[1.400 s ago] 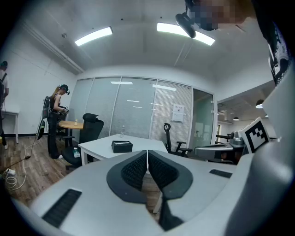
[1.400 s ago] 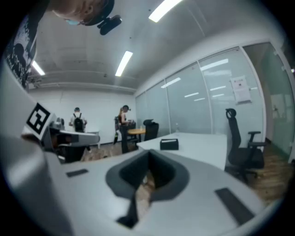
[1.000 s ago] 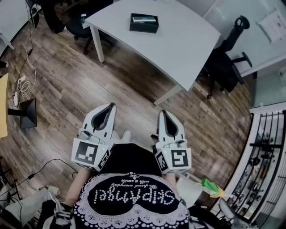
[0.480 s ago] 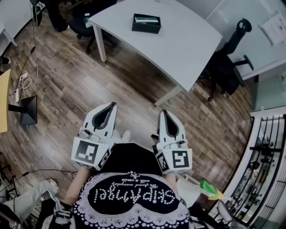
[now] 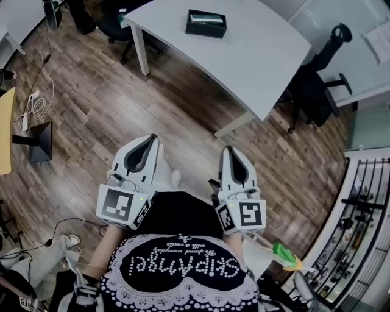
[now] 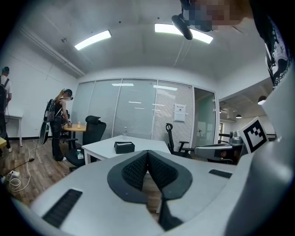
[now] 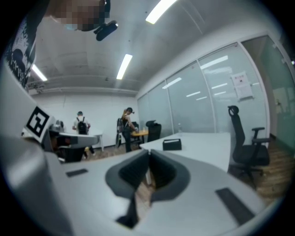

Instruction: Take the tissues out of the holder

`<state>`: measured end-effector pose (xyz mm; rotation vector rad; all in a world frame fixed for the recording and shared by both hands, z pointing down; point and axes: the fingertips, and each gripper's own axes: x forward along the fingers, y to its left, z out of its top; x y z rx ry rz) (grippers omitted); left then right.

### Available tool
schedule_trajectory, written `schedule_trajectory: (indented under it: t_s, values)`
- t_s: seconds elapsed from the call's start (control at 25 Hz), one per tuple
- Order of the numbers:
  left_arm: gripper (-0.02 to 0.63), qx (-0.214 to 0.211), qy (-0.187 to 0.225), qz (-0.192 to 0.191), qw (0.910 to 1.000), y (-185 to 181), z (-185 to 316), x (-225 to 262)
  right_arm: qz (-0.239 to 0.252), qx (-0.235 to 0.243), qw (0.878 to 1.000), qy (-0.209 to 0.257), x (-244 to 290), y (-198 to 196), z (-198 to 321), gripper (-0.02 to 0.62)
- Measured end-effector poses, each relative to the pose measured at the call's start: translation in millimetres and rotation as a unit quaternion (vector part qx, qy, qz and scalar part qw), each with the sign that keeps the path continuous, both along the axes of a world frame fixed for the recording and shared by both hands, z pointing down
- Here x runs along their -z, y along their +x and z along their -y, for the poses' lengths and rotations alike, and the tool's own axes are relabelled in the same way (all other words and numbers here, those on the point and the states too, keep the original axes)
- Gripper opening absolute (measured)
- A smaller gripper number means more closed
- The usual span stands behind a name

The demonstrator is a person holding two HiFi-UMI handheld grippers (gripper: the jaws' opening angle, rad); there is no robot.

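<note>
Head view has us standing on the brown wood-plank floor (image 5: 122,109), well apart from the white rectangular tabletop (image 5: 262,55) ahead. The black rectangular tissue holder (image 5: 207,23) sits alone on it, toward one end. A pale strip in its top opening is probably the tissues (image 5: 205,18), though it is too small for us to be sure.

We hold the left tongs (image 5: 148,139) and the right tongs (image 5: 227,148) side by side in front of the body, both pointing roughly toward the tabletop. In the left gripper view the left tongs (image 6: 147,154) are fully closed, the ribbed black pads meeting with nothing between them, and the holder (image 6: 124,147) shows small beyond the tips. The right gripper view shows the same: the right tongs (image 7: 148,156) are closed and empty, with the holder (image 7: 172,144) far off.

We judge that the task has not begun, so the risks lie ahead:
- **Closed tongs:** reaching in like this would only nudge the holder, so they must open first.
- **A light holder:** the box may slide or lift when a tissue is pulled, unless one of the tongs steadies it.
- **A poor grip:** a shallow pinch could tear the sheet or slip off it.
- **The walk over:** the black office chair (image 5: 311,85) and the white cables (image 5: 35,105) on the floor flank the way.
</note>
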<state>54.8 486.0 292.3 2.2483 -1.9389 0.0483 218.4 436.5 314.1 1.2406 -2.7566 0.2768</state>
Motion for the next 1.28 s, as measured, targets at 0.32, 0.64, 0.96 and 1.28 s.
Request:
schedule_trajectory:
  t_s: [0.32,0.64,0.96,1.28]
  values:
    - [0.029,-0.008,0.002,-0.001,1.0,-21.8,39.0,-1.8,-0.013,-0.013,1.0,-0.02,-8.7,-13.9,26.1,0.035]
    - [0.029,-0.027,-0.001,-0.008,0.9996,-59.3,111.2,-2.5,-0.023,-0.037,0.998,-0.041,-8.1,-44.9,87.8,0.035]
    - [0.029,-0.057,0.004,0.012,0.9983,-104.3,180.6,10.0,-0.016,-0.057,0.998,-0.036,5.9,-83.8,150.4,0.035]
    - [0.029,-0.072,-0.005,-0.001,0.9974,-136.3,221.7,-1.5,-0.017,-0.076,0.996,-0.051,-5.5,-116.2,185.1,0.035]
